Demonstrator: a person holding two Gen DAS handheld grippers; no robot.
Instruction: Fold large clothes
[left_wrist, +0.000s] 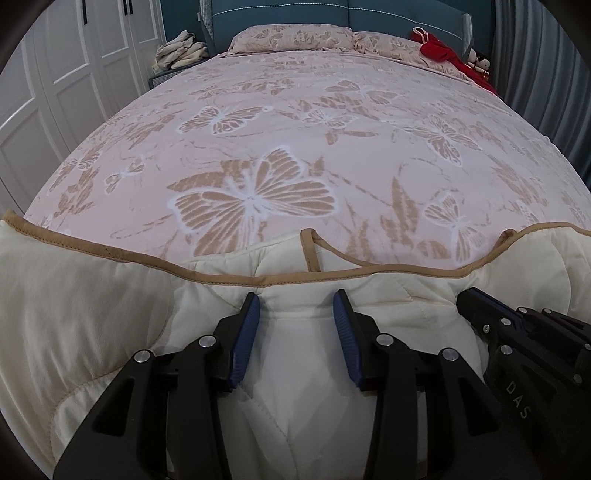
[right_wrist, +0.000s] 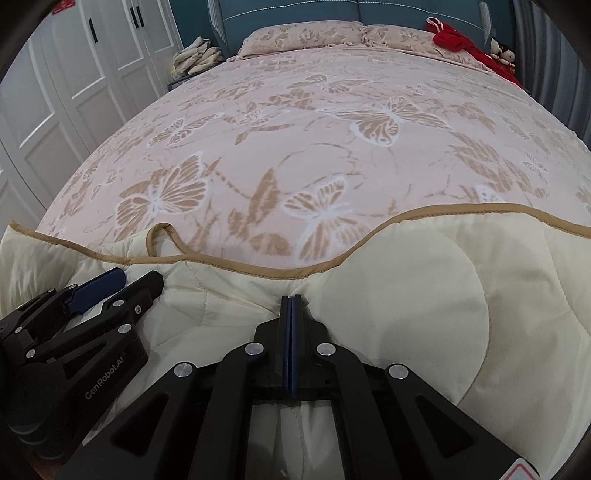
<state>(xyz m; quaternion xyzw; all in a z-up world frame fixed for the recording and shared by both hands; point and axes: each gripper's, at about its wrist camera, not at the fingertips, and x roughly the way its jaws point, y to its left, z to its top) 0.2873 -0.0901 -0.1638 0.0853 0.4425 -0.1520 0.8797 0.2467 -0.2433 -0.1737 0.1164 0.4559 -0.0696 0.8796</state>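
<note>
A cream quilted cover with tan trim (left_wrist: 92, 306) lies bunched along the near end of the bed and also shows in the right wrist view (right_wrist: 424, 295). My left gripper (left_wrist: 296, 301) is open, its blue pads apart over a fold of the cover, just short of the trim. My right gripper (right_wrist: 291, 299) is shut on a pinch of the cover just below the tan trim. The right gripper shows at the right of the left wrist view (left_wrist: 476, 299), and the left gripper shows at the left of the right wrist view (right_wrist: 129, 280). They sit close side by side.
The bed (left_wrist: 295, 129) has a pink butterfly-print spread. Two matching pillows (left_wrist: 291, 38) lie against a teal headboard. A red garment (left_wrist: 443, 51) and a doll lie at the far right. Folded cloths (left_wrist: 181, 51) sit on a nightstand. White wardrobe doors (left_wrist: 55, 74) stand left.
</note>
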